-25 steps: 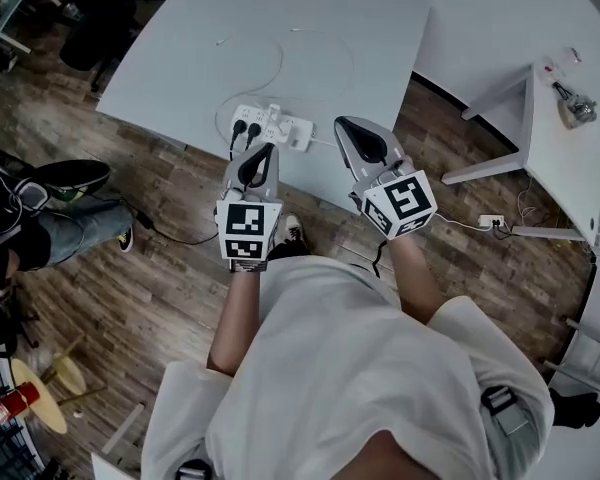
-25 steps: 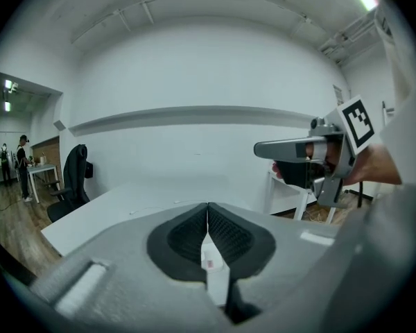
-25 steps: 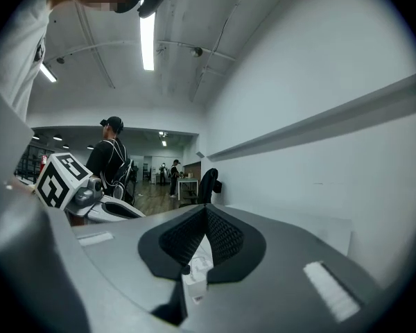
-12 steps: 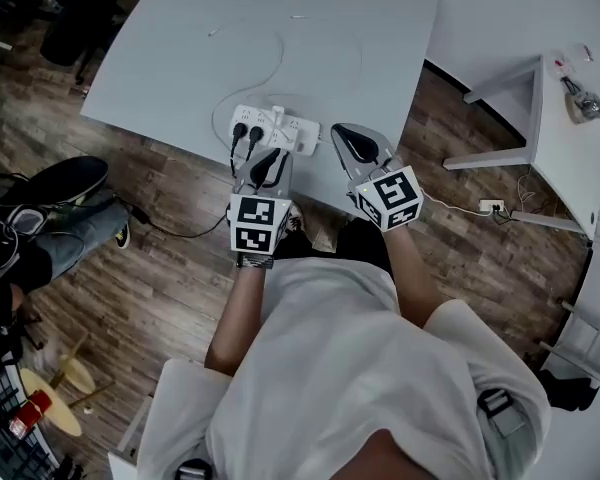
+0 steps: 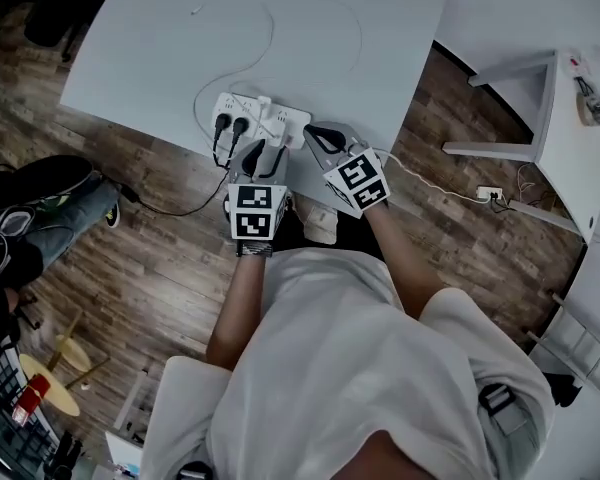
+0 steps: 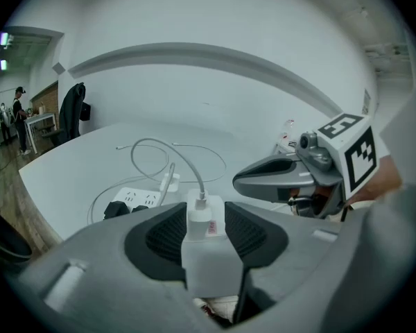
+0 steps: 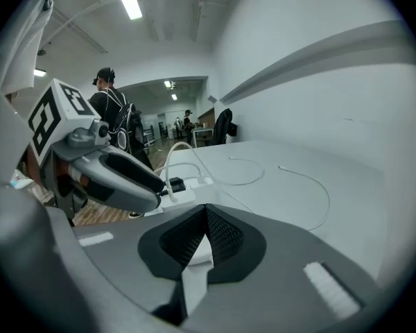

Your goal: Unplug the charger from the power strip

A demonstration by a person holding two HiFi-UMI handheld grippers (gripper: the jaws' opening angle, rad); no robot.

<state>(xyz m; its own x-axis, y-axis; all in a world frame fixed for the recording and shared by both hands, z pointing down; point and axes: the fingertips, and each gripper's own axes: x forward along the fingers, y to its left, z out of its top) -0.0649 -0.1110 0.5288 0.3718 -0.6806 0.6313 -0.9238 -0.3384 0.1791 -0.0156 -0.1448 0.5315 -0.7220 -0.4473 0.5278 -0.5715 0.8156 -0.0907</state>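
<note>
Charger [image 6: 200,217] base hidden behind left gripper [image 5: 256,156]; pad contact unclear. White block, cable in its top, upright on strip [image 5: 285,121], between left jaws, spread and just been opening. Right gripper [image 5: 317,138] jaws pressed together.

In the head view, the power strip [image 5: 270,120] lies on the table [image 5: 150,68], just inside its six-o'clock edge. Two plugs [image 5: 230,126] sit in the strip's nine-o'clock end. The charger [image 6: 200,217] stands toward its three-o'clock end, though which socket is hard to tell. Loose cables [image 5: 273,38] curl on the tabletop at twelve o'clock of the strip. A second table [image 5: 565,138] stands well apart at three o'clock. A floor socket [image 5: 490,221] lies near it, at four o'clock of the strip. A seated person's legs [image 5: 60,193] are at eight o'clock.
</note>
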